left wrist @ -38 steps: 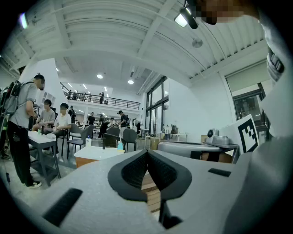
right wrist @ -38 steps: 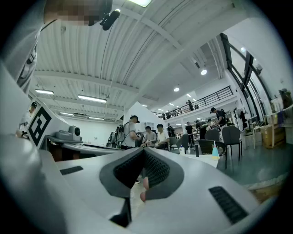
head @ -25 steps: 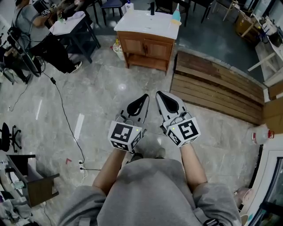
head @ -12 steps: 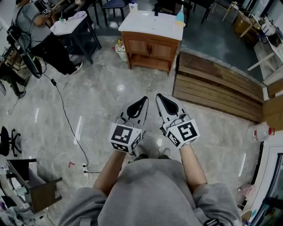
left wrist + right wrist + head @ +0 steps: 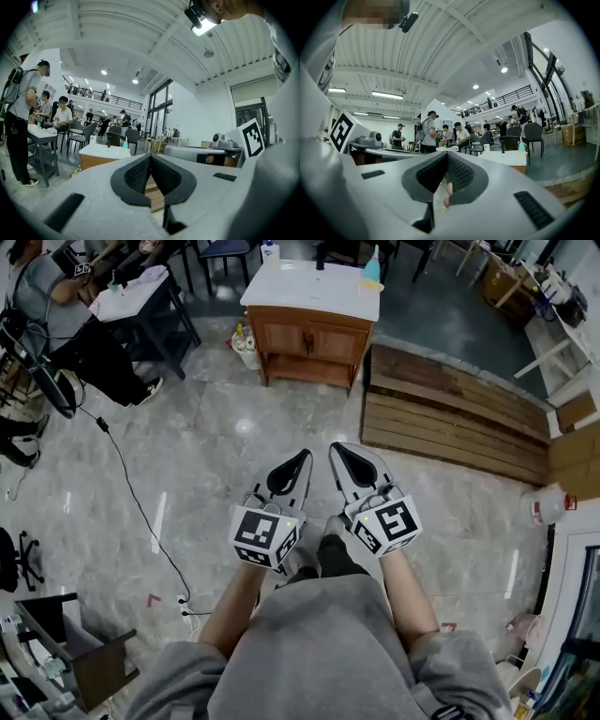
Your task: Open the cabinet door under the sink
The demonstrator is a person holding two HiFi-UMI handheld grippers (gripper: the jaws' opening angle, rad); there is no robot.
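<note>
The wooden sink cabinet (image 5: pixel 309 338) with a white top and two closed doors stands far ahead on the floor at the top of the head view. It also shows small in the distance as the cabinet (image 5: pixel 96 160) in the left gripper view and the cabinet (image 5: pixel 513 159) in the right gripper view. My left gripper (image 5: pixel 300 457) and right gripper (image 5: pixel 337 448) are held side by side at waist height, pointing level toward the cabinet and well short of it. Both are shut with nothing in them, as seen on the left gripper (image 5: pixel 150 157) and the right gripper (image 5: pixel 447 153).
A low platform of wooden planks (image 5: pixel 450 413) lies right of the cabinet. A dark table (image 5: pixel 141 292) with seated people is at the far left, and a black cable (image 5: pixel 131 488) runs across the marble floor. A small bin (image 5: pixel 246 345) stands beside the cabinet and a white container (image 5: pixel 548 507) at the right.
The person has stepped forward over the floor toward the cabinet, carrying both grippers along. Both grippers keep their pose and stay shut.
</note>
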